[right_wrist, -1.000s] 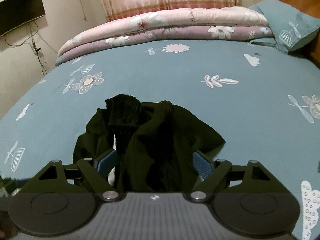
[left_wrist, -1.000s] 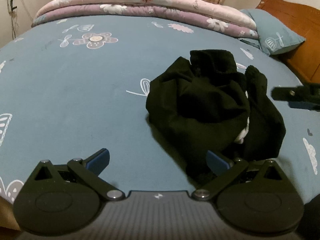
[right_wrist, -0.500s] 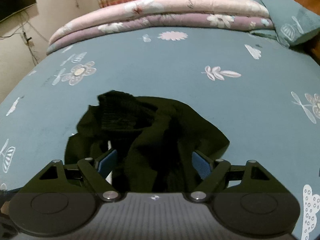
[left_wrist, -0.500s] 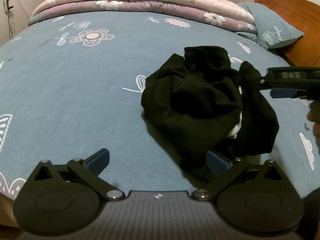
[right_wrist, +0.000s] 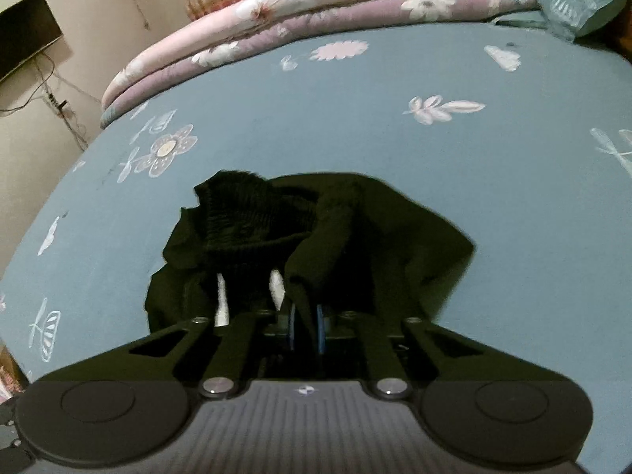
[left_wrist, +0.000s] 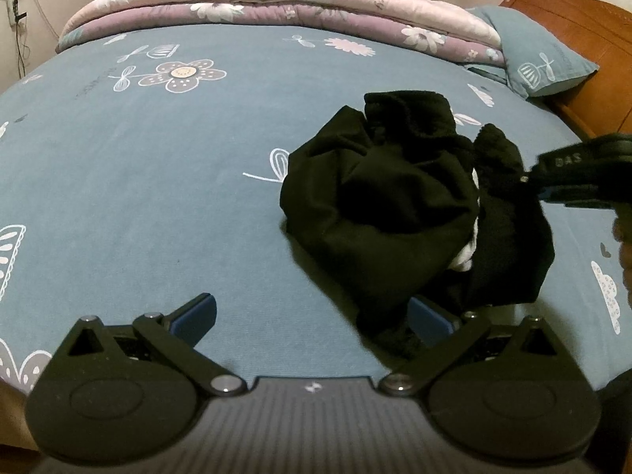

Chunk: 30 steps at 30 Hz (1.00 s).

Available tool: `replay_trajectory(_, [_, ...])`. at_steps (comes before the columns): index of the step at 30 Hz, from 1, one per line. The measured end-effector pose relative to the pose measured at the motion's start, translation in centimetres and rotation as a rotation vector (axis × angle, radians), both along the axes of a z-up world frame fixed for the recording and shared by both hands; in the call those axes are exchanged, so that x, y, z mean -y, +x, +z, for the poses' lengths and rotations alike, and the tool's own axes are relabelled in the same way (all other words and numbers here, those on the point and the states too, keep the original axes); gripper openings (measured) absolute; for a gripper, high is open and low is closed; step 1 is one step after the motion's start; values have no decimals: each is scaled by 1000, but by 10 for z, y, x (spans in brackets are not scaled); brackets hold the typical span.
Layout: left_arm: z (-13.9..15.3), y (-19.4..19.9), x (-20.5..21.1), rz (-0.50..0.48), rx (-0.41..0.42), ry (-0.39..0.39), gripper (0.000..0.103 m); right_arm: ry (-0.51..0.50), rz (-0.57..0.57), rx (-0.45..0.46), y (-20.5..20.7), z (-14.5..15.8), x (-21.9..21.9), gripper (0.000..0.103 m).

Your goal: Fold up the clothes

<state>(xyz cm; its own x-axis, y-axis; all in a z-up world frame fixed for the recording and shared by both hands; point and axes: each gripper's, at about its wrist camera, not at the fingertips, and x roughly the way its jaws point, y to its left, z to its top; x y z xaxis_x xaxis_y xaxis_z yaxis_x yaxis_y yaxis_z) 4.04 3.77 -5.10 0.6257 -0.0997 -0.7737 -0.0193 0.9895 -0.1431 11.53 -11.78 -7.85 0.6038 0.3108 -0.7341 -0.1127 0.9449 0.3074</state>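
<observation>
A crumpled black garment with ribbed cuffs and a bit of white lining lies bunched on the blue floral bed sheet. My left gripper is open and empty, low over the sheet, with its right finger at the near edge of the garment. My right gripper is shut on a fold of the black garment at its near edge. In the left wrist view the right gripper comes in from the right and touches the garment's right side.
A rolled pink and purple floral quilt lies across the far end of the bed. A blue pillow and a wooden headboard are at the far right. A dark screen hangs on the left wall.
My right gripper has moved into the garment and closed on a fold of it. The left gripper has stayed open and nearly still.
</observation>
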Motion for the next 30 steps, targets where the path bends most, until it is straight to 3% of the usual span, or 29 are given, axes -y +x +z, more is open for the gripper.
replay_trajectory(5, [2,0,3,-10,8,-3,102,-36,-51,26,-22,6,30,10])
replay_trajectory(10, [3,1,8,-21,12,-11,102,-62,-151,-12,-41,-4,70,10])
replay_trajectory(16, [3,1,11,-34,14,-7,102,-170,-211,-74,-50,-26,82,10])
replay_trajectory(19, [4,2,8,-25,15,-6,102,-186,-209,-92,-52,-31,83,15])
replay_trajectory(23, [10,7,9,-52,34,-13,102,-237,-213,-40,-59,-22,80,35])
replay_trajectory(30, [46,42,34,-202,138,-32,102,-237,-199,-8,-67,-17,80,43])
